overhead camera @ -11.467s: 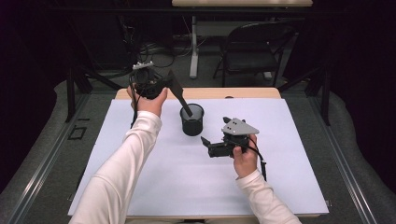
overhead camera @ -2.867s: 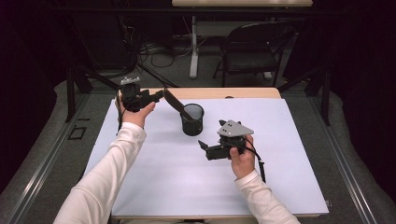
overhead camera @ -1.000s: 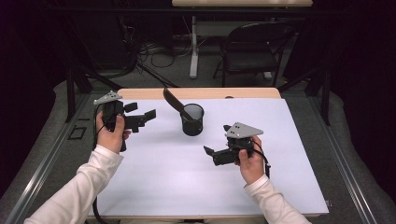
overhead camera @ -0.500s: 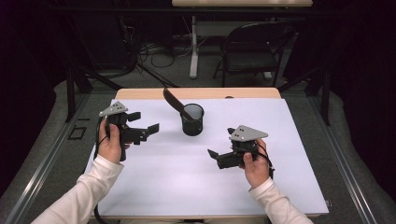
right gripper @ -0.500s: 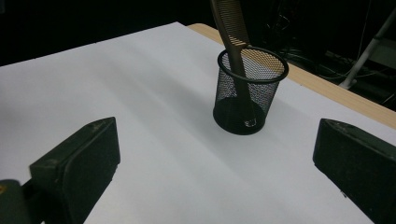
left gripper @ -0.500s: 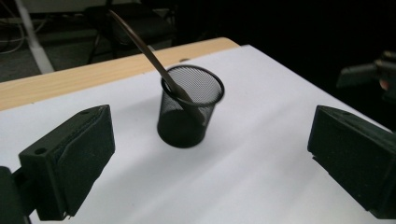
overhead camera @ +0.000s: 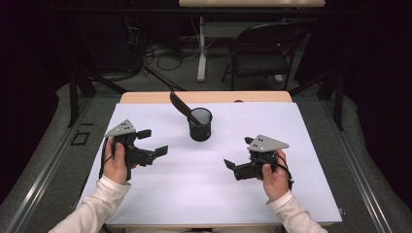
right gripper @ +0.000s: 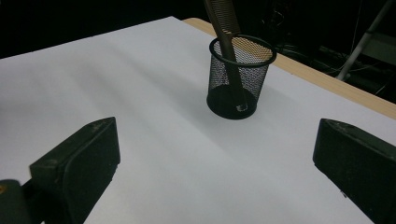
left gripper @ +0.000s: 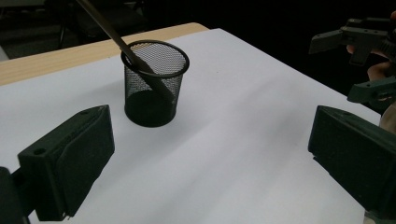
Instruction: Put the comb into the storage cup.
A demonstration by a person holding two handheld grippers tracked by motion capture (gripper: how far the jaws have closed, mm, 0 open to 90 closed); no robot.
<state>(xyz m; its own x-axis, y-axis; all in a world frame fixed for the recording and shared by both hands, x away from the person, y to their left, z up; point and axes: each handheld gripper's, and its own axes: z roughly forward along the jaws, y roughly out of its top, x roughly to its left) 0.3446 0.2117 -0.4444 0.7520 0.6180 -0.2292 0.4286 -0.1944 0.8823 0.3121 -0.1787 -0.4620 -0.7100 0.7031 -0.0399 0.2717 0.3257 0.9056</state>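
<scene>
A black mesh cup (overhead camera: pixel 200 124) stands at the back middle of the white table (overhead camera: pixel 194 204). A dark comb (overhead camera: pixel 179 103) leans in it, its top tilted to the left. My left gripper (overhead camera: pixel 153 141) hovers open at the left, well clear of the cup, nothing between its jaws. My right gripper (overhead camera: pixel 238 153) is open at the front right, also empty. In the left gripper view the cup (left gripper: pixel 154 84) and comb (left gripper: pixel 105 25) lie ahead of the left gripper (left gripper: pixel 208 140), with the right gripper (left gripper: pixel 350 65) far right. The right gripper view has the cup (right gripper: pixel 238 77) and comb (right gripper: pixel 222 23) beyond the right gripper (right gripper: pixel 215 154).
A strip of bare wood (overhead camera: pixel 145 97) runs along the table's far edge. Behind the table stand a folding chair (overhead camera: pixel 257 53) and a desk leg (overhead camera: pixel 200 48) with cables on the floor. Metal rails (overhead camera: pixel 48 165) flank the table.
My left gripper has drawn away from the comb, gone left, then come down toward the front left. The comb stays leaning in the cup. My right gripper has drifted slightly nearer and to the right.
</scene>
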